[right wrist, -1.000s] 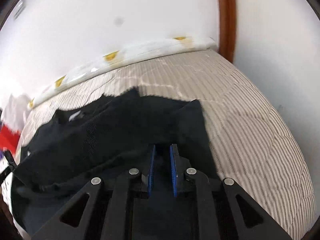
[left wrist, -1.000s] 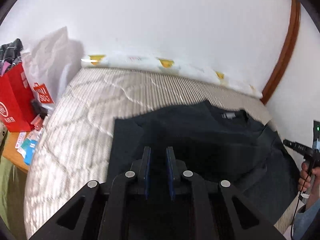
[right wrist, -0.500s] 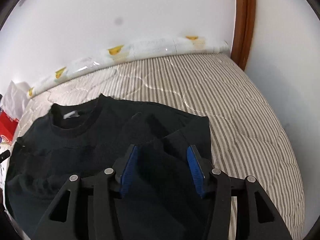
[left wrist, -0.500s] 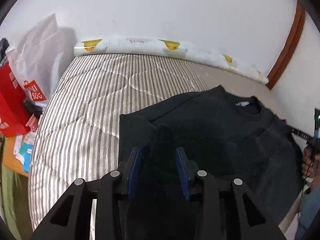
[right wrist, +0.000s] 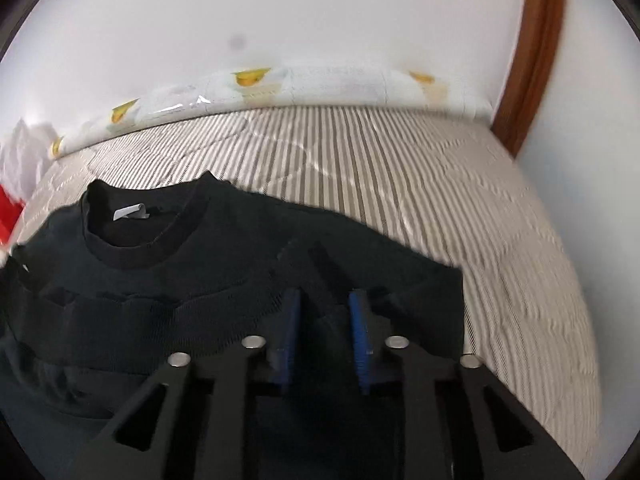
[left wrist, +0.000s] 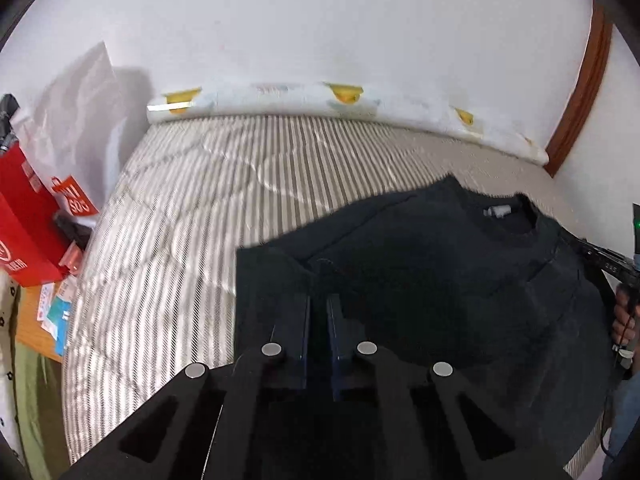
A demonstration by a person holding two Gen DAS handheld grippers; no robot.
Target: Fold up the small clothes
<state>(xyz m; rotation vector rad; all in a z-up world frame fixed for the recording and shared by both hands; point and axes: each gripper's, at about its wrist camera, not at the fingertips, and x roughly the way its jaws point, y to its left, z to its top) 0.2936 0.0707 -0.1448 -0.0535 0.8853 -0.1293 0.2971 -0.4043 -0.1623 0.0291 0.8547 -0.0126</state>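
A black t-shirt (left wrist: 440, 288) lies on the striped mattress (left wrist: 192, 216), collar with a white label toward the wall. My left gripper (left wrist: 318, 308) sits over the shirt's left sleeve area, its blue pads nearly together with a fold of black cloth between them. In the right wrist view the same shirt (right wrist: 168, 280) shows its collar at left. My right gripper (right wrist: 325, 304) is over the shirt's right sleeve, jaws partly apart, cloth lying between and under them; I see no pinch.
A long white pillow with yellow prints (left wrist: 360, 108) lies along the wall. A red bag (left wrist: 24, 224) and white plastic bag (left wrist: 76, 120) stand left of the bed. A brown door frame (right wrist: 532, 52) is at the right. The other handle shows at right (left wrist: 624, 264).
Half a second ago both grippers were open over the sleeves. The left has closed on the cloth; the right has narrowed but stays apart. Both views shifted slightly.
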